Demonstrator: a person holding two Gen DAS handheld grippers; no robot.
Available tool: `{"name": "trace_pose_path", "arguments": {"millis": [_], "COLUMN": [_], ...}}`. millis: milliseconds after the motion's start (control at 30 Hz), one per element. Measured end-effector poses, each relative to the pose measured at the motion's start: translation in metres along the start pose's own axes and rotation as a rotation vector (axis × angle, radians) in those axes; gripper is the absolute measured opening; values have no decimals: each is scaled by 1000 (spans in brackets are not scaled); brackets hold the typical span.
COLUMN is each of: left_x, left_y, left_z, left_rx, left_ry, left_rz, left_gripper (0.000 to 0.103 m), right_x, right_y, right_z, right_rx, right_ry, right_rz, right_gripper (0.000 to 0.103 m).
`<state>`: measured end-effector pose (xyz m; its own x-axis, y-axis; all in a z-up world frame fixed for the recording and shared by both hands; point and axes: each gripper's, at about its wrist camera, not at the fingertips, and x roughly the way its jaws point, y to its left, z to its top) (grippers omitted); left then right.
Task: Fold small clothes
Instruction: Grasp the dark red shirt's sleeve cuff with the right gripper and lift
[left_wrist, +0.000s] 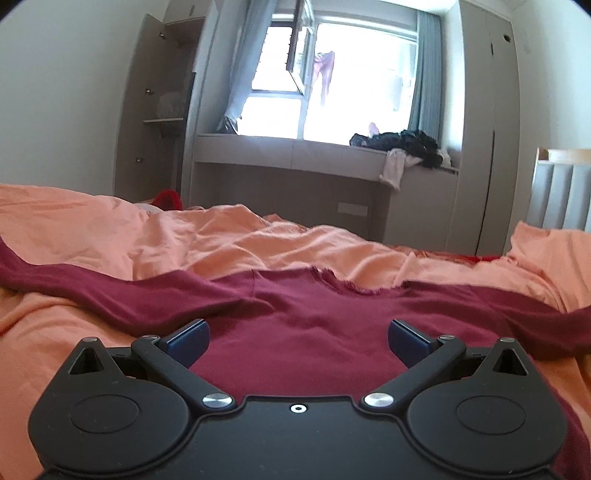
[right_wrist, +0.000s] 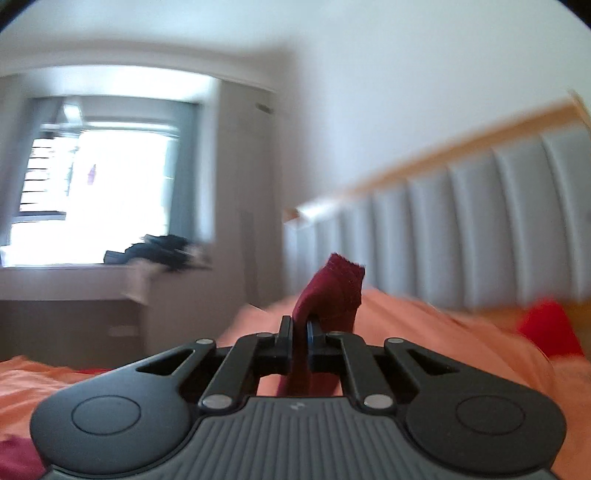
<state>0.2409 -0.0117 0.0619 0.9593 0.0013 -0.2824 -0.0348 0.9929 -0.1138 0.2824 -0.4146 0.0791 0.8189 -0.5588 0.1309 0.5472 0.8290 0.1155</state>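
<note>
The maroon top (left_wrist: 295, 332) lies spread on the orange bed (left_wrist: 221, 243), sleeves running out toward 9 and 3 o'clock. The left gripper (left_wrist: 298, 338) hovers over its body, fingers (left_wrist: 188, 338) released and wide apart. The right gripper (right_wrist: 300, 334) is clenched on a sleeve end (right_wrist: 332, 291) that stands up at 12 o'clock. The risk, as I judge it: a thin pinch slipping free, or the unpinned body dragging and bunching as the sleeve is carried over.

Maroon top (left_wrist: 295, 325) on orange-sheeted bed (left_wrist: 258, 240)
</note>
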Motion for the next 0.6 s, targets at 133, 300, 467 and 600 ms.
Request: {"name": "trace_pose_path", "arguments": {"millis": [133, 300, 467, 600], "left_x": [-5, -10, -18, -28], "left_y": [15, 36, 57, 67], "left_z": [10, 21, 28, 27], "left_rx": [-42, -68, -97, -105], "left_ry": [-25, -95, -126, -167], "left_rz": [31, 145, 214, 318], "left_gripper": [103, 103, 103, 103], "right_x": [-44, -101, -159, -202], "right_y": [66, 147, 199, 225], "right_z": [17, 13, -14, -36], "right_rx": [-126, -316, -471, -563], "right_ry": [-82, -63, -51, 8], "right_rz": [233, 557, 788, 955], "right_gripper": [7, 7, 7, 6]}}
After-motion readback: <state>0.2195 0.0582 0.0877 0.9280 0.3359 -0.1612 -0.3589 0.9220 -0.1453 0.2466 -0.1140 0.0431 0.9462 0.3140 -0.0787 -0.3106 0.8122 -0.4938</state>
